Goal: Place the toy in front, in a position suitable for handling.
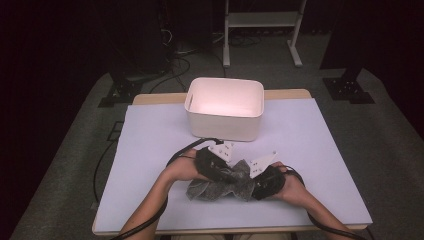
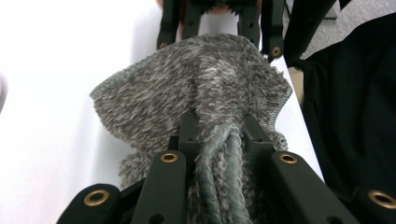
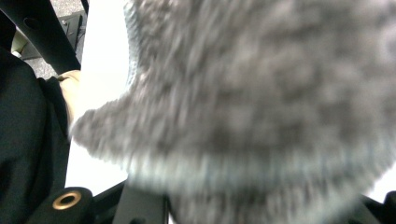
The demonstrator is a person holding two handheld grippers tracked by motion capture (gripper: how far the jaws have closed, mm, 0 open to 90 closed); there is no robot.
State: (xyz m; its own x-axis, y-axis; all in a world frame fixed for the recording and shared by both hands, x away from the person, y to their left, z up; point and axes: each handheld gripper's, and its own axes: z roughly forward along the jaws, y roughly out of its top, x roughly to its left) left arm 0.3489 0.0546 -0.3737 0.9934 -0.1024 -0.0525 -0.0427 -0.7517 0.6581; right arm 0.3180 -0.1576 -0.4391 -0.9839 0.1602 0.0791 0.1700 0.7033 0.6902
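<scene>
A grey fuzzy cloth (image 1: pixel 220 188) lies crumpled on the pale mat near the table's front edge, between my two hands. My left gripper (image 1: pixel 235 175) comes at it from the left. In the left gripper view its jaws (image 2: pixel 219 122) are shut on a bunched, corded edge of the cloth (image 2: pixel 196 88). My right gripper (image 1: pixel 248 183) meets the cloth from the right. Across the cloth, the right gripper (image 2: pixel 217 30) has its jaws apart on either side of the unbunched far edge. In the right gripper view the blurred cloth (image 3: pixel 261 93) lies over the jaws and hides the pads.
A white bin (image 1: pixel 225 126) stands at the back middle of the mat (image 1: pixel 150 145). Cables trail from both grippers off the front edge. A white metal stand (image 1: pixel 260 20) and dark equipment lie on the floor beyond the table.
</scene>
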